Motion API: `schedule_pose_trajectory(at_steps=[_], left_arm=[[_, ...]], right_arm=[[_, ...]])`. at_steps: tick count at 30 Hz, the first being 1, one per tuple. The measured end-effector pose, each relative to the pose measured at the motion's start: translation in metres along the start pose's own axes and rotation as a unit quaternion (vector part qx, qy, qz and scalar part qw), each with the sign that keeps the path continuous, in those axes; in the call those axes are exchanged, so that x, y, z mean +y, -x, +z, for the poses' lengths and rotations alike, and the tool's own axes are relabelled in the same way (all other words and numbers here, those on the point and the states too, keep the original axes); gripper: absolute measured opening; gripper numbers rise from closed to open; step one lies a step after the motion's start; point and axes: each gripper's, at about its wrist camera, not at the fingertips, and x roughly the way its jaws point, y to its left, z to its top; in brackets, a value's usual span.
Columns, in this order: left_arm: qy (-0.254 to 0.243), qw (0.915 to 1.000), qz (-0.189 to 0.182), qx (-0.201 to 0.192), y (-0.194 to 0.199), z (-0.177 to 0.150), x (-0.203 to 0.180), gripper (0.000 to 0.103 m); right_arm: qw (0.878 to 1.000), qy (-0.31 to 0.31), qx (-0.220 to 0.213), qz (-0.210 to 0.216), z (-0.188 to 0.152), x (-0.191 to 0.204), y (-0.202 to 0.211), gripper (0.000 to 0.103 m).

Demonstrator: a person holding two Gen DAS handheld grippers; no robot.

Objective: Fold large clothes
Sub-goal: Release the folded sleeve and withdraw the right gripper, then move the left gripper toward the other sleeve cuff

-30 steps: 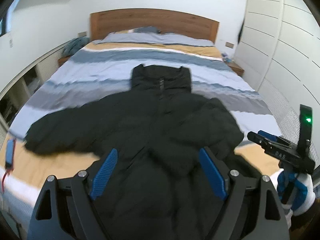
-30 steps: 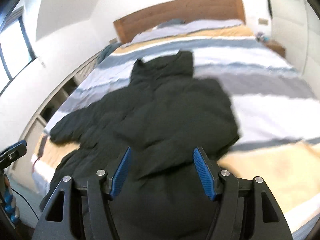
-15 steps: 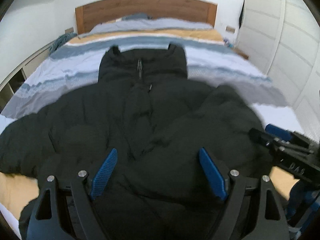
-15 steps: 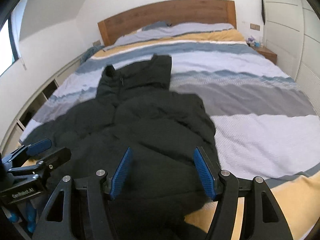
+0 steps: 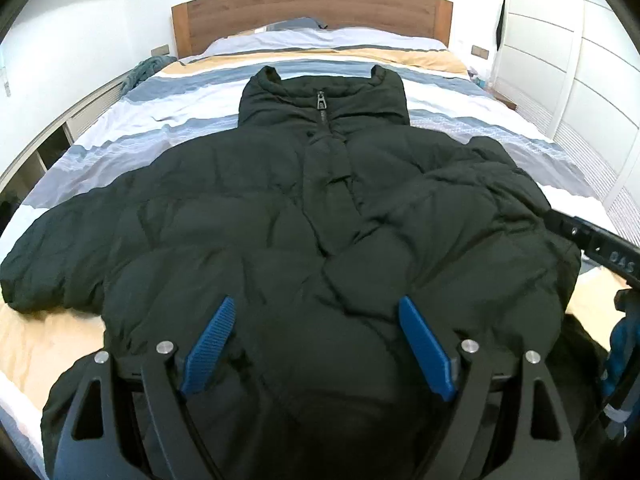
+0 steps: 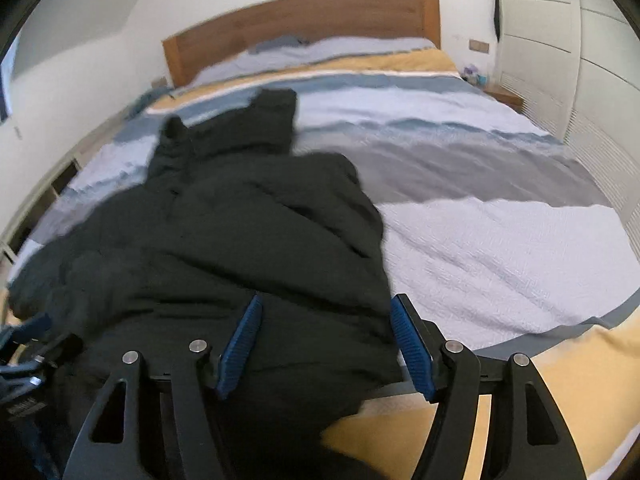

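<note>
The left tongs (image 5: pixel 316 344) are spread wide and grasp nothing, poised over the lower middle of the black puffer jacket (image 5: pixel 304 216); the right tongs (image 6: pixel 326 344) are likewise released, above the jacket's right-hand edge, its blue pads (image 6: pixel 410 346) apart. The jacket lies front up on the bed (image 5: pixel 168 116) with its zip (image 5: pixel 321 101) closed, collar toward the wooden headboard (image 5: pixel 312 10), one sleeve (image 5: pixel 52 264) stretched out over the striped duvet.

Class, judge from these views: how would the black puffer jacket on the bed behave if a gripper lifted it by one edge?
The black puffer jacket looks quilted and puffy, so probably light for its bulk. It drapes and creases over the bed, so it would likely sag, not stay flat. Its smooth shell may slip.
</note>
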Motion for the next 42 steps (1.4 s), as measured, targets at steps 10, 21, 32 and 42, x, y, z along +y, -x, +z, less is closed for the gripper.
schedule_pose_trajectory(at_steps=[10, 21, 32, 42], left_arm=[[-0.007, 0.9999, 0.009, -0.012, 0.038, -0.014, 0.012, 0.085], [-0.002, 0.9972, 0.021, -0.072, 0.132, -0.032, 0.03, 0.084], [0.011, 0.9929, 0.045, -0.11, 0.218, -0.062, 0.066, 0.085], [0.049, 0.9896, 0.043, -0.128, 0.263, -0.091, 0.115, 0.084]], right_arm=[[0.999, -0.014, 0.03, 0.007, -0.025, 0.015, -0.001, 0.068], [1.0, -0.016, 0.011, 0.002, -0.039, 0.036, 0.075, 0.068], [0.999, -0.011, -0.02, 0.028, -0.061, 0.083, 0.166, 0.069], [0.999, 0.017, -0.034, 0.037, -0.084, 0.128, 0.222, 0.071]])
